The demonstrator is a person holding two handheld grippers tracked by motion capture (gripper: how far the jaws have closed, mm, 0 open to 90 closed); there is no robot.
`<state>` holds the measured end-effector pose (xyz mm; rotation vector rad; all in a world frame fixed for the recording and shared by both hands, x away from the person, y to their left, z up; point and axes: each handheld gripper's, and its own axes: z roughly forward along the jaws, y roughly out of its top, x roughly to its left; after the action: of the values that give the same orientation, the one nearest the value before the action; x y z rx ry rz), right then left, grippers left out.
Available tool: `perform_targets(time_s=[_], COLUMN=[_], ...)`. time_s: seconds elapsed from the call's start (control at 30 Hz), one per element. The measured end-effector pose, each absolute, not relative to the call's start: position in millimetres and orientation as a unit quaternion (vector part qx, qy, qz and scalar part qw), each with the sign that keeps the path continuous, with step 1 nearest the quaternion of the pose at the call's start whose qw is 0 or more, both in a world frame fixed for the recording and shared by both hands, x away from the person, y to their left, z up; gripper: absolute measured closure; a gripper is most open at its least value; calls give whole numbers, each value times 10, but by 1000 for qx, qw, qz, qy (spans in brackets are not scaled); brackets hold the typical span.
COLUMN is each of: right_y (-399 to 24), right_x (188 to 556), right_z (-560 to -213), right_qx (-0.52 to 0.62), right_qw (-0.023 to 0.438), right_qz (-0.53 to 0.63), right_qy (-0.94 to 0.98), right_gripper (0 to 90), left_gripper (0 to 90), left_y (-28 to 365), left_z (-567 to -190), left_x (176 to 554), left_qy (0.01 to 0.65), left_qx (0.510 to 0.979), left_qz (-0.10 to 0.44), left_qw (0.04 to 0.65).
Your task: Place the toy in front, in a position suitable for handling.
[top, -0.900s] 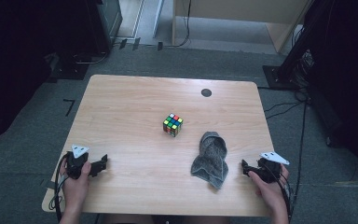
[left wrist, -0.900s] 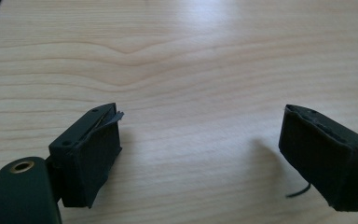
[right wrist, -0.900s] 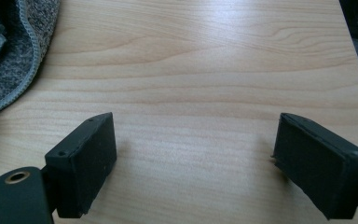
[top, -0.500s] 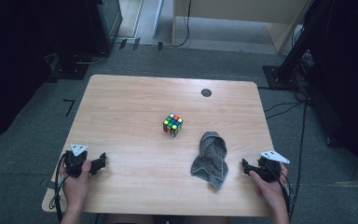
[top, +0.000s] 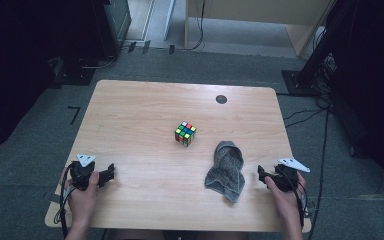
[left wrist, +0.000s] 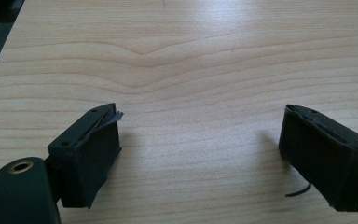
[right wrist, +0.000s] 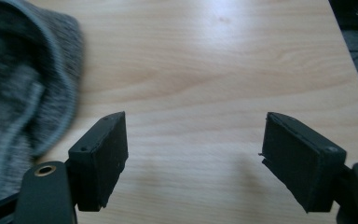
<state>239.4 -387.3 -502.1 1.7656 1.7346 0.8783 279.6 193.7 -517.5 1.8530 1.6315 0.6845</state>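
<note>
Resting both grippers at the near table edge, we have barely shifted since a moment ago, so nothing is grasped yet.

Largest first: the wooden table point(top: 145, 115) is bare between both pairs of jaws. The grey cloth point(top: 226, 169) lies crumpled just left of our right gripper point(top: 265, 176), its far folds blurred and cut off in the right gripper view. The Rubik's cube point(top: 185, 133) sits well ahead. Our left gripper point(top: 109, 174) gapes wide too, holding nothing.

My spot looks like a lab or recording room, grey carpet floor point(top: 40, 125), loose cables point(top: 305, 112) trailing around, black equipment stands point(top: 325, 55), bare wooden surface point(top: 145, 110), dim edges
</note>
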Motion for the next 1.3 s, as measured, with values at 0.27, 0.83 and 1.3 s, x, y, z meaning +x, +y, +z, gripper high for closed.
perform_targets(time_s=[0.27, 0.83, 1.3], right_y=[-3568, -2835, -2655], right_x=[2378, 2386, 2378], right_z=[-4854, -5007, -5221], right_qx=[615, 534, 507], right_qw=[244, 170, 219], right_qz=[363, 400, 352], right_qy=[656, 725, 755], right_gripper=[219, 276, 299], left_gripper=[101, 101, 83], left_y=[1925, 1919, 1910], left_z=[-5178, -5178, -5175], left_x=[2810, 2811, 2803], left_qy=[610, 606, 595], left_qx=[695, 698, 710], left_qz=[255, 253, 245], left_qw=[284, 285, 286])
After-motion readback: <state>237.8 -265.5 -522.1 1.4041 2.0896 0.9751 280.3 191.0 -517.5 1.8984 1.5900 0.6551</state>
